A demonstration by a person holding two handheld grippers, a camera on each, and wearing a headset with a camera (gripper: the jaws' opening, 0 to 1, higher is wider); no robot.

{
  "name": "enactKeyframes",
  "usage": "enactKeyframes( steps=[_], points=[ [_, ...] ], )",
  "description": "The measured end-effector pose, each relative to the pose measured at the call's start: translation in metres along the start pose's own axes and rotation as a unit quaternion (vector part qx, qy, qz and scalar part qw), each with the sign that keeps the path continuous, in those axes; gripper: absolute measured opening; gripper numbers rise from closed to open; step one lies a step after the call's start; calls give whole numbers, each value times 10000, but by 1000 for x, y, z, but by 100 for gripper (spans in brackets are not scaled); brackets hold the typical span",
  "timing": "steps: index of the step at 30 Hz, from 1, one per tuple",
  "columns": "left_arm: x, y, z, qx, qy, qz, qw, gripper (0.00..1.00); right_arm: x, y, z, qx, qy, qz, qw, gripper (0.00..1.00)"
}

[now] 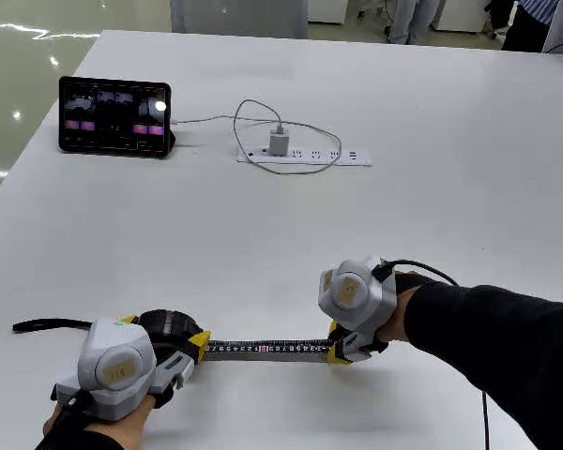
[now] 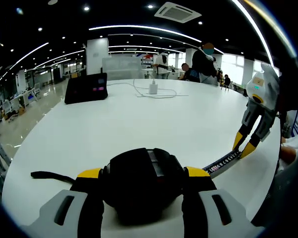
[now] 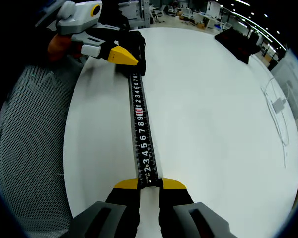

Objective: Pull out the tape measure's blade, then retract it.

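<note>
The black tape measure case (image 1: 169, 331) (image 2: 141, 176) lies on the white table near the front left, and my left gripper (image 1: 183, 349) (image 2: 144, 173) is shut on it, one yellow-tipped finger on each side. Its blade (image 1: 267, 350) (image 3: 141, 129) (image 2: 222, 162) is drawn out to the right, flat along the table. My right gripper (image 1: 339, 353) (image 3: 149, 183) is shut on the blade's end. In the right gripper view the case (image 3: 134, 44) sits at the far end of the blade, with the left gripper (image 3: 116, 52) on it. A black wrist strap (image 1: 49, 325) trails left from the case.
A dark tablet (image 1: 115, 115) stands at the back left of the table. A white power strip (image 1: 305, 153) with a charger and looped cable lies behind the work. People stand beyond the far edge (image 2: 203, 62). A cable (image 1: 422, 269) runs from the right gripper.
</note>
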State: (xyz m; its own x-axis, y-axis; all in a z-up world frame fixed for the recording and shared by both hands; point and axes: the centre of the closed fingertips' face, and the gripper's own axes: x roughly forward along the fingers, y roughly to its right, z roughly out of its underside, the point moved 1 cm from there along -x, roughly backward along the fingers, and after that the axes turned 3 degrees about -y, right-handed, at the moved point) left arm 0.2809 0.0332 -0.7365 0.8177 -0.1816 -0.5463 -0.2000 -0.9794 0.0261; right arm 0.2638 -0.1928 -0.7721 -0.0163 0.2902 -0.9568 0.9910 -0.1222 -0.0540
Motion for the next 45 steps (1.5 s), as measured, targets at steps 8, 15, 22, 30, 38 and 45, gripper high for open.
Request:
enactKeyframes(
  steps=[8, 15, 22, 30, 38, 45],
  points=[
    [0, 0, 0, -9, 5, 8, 10000, 59, 1, 0, -2, 79, 3, -12, 10000, 10],
    [0, 0, 0, -17, -1, 10, 10000, 59, 1, 0, -4, 48, -19, -5, 10000, 10],
    [1, 0, 1, -30, -5, 21, 10000, 59, 3, 0, -6, 90, -7, -40, 10000, 10],
    [0, 0, 1, -31, -12, 33, 10000, 58, 3, -1, -8, 85, 17, -54, 9999, 10],
    [0, 0, 0, -21, -7, 32, 10000, 59, 3, -2, -10, -59, 80, -68, 9999, 10],
    [0, 0, 0, -18, -2, 35, 10000, 58, 4, -1, -12, -56, 140, -96, 9998, 10]
  ],
)
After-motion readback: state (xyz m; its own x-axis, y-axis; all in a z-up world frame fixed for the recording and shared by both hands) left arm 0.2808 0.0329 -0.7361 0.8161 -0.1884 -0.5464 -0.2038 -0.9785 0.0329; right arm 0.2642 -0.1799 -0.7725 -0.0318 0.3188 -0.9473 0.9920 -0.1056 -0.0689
